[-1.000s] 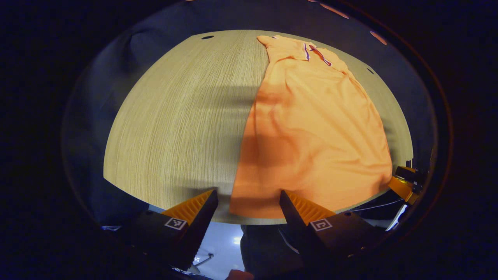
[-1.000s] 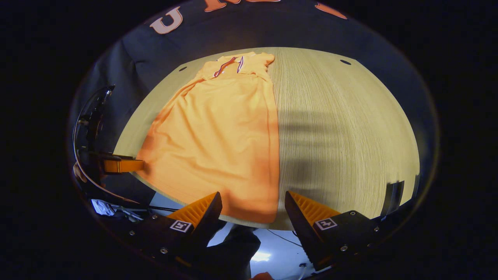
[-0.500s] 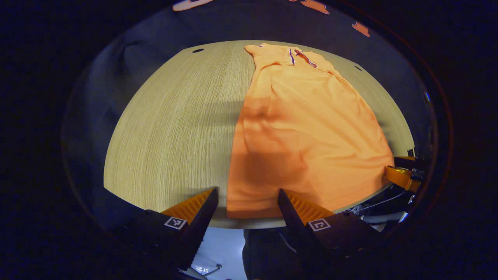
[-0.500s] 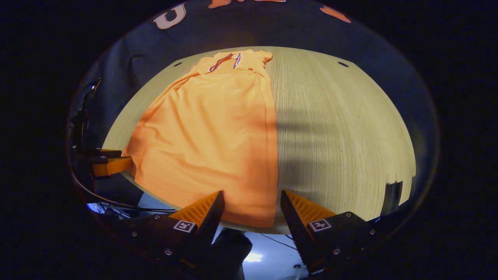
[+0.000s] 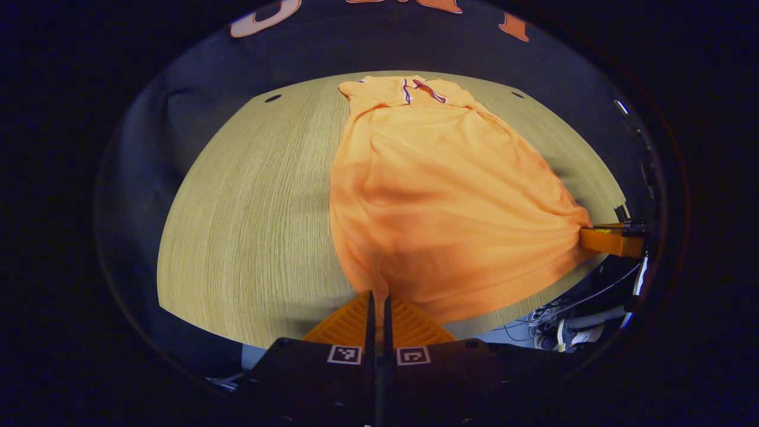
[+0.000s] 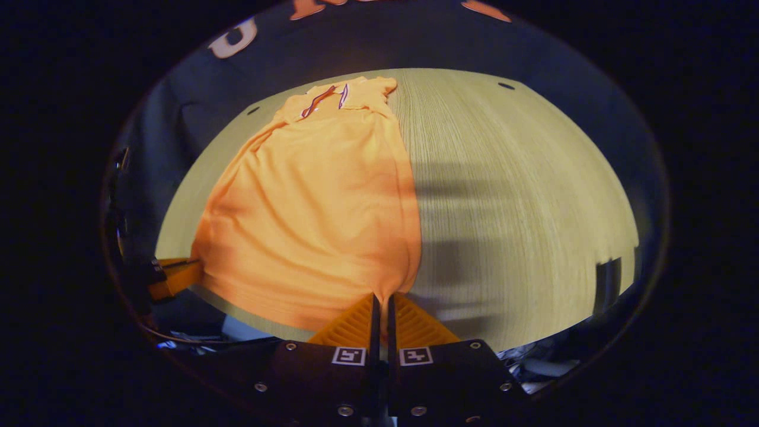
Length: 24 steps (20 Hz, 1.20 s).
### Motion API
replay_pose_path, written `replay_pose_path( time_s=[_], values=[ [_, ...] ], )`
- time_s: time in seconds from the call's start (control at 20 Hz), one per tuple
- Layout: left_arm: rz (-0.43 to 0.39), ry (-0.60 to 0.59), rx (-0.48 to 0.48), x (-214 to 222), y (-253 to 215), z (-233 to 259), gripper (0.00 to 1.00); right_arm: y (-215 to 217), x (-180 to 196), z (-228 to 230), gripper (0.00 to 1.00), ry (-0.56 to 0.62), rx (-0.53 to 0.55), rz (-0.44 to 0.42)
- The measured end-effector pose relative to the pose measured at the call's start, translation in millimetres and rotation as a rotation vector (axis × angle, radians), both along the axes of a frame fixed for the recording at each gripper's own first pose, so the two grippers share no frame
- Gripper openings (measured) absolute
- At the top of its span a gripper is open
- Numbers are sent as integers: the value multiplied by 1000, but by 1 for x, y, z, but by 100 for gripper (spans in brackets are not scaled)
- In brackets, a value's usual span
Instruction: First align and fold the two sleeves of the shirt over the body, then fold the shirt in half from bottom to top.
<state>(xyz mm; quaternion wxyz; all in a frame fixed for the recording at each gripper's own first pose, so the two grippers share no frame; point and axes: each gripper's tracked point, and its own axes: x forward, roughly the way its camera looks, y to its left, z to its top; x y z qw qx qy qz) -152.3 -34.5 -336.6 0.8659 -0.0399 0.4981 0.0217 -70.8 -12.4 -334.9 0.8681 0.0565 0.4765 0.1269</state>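
An orange polo shirt [image 5: 439, 190] lies lengthwise on the wooden table [image 5: 249, 201], collar at the far end, sleeves folded in over the body. My left gripper [image 5: 378, 299] is shut on the shirt's near left hem corner, and the cloth bunches into its fingers. In the right gripper view the same shirt [image 6: 320, 201] narrows to a pinch at its near right hem corner, where my right gripper [image 6: 380, 299] is shut on it. The hem between the two corners is lifted off the table edge. Each view shows the other gripper at the opposite corner: right gripper [image 5: 611, 240], left gripper [image 6: 175, 276].
The table [image 6: 522, 196] has bare wood on either side of the shirt, with small dark holes [image 5: 273, 98] near its far edge. Dark booth cloth rises behind it. Cables [image 5: 569, 326] lie below the near edge.
Both grippers were open around the hem corners; both have now shut on them. The hem has bunched and risen a little off the table.
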Motion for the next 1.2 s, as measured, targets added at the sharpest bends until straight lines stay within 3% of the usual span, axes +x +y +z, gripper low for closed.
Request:
replay_pose_path(
  time_s=[0.05, 0.4, 0.95, 1.2],
  values=[
    [6, 12, -23, -4, -1, 3, 1, -2, -1, -1, 6, 15, 36, -18],
    [83, -36, -104, 11, 8, 35, 1, 19, 18, 44, 6, -42, 339, -64],
    [114, -180, -123, 63, 9, 98, 1, 26, 49, 106, 5, -120, 534, -37],
    [87, -221, -138, 95, 13, 122, 1, 24, 72, 135, 5, -157, 577, -52]
  ],
)
